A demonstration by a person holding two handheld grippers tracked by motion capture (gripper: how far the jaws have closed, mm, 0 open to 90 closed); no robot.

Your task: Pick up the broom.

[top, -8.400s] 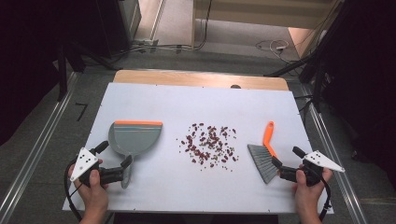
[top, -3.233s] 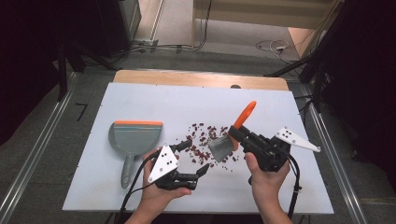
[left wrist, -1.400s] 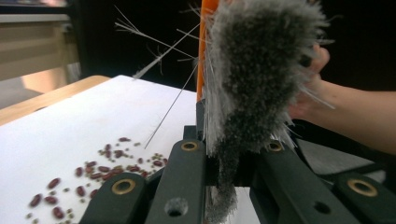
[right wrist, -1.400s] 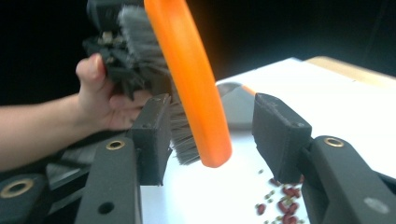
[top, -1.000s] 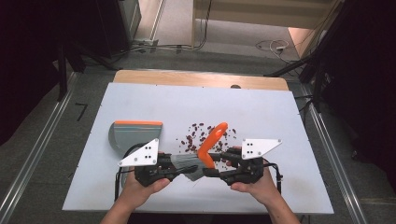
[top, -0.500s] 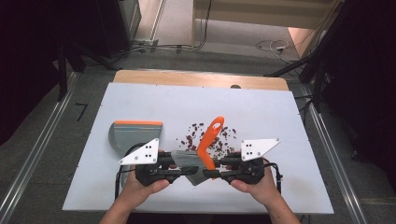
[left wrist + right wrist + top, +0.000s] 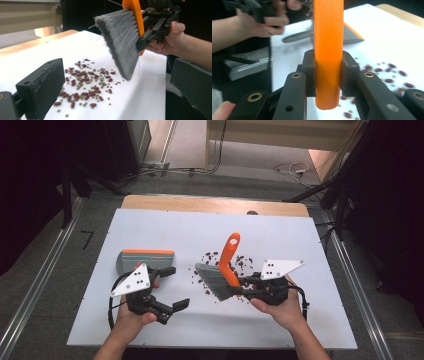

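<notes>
Right tongs (image 7: 239, 289) clench 1 brush (image 7: 220, 275); left tongs (image 7: 172, 287), just opening, grasp nothing near 1 dustpan (image 7: 145, 260).

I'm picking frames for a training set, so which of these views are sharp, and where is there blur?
High view: evenly lit, soft overall, dark around the table. Left gripper view: beans and brush bristles fairly crisp, its own near jaws out of focus. Right gripper view: the brush's orange handle is sharp between the right hand-held gripper pads, while the other hand and dustpan behind are blurred.
</notes>
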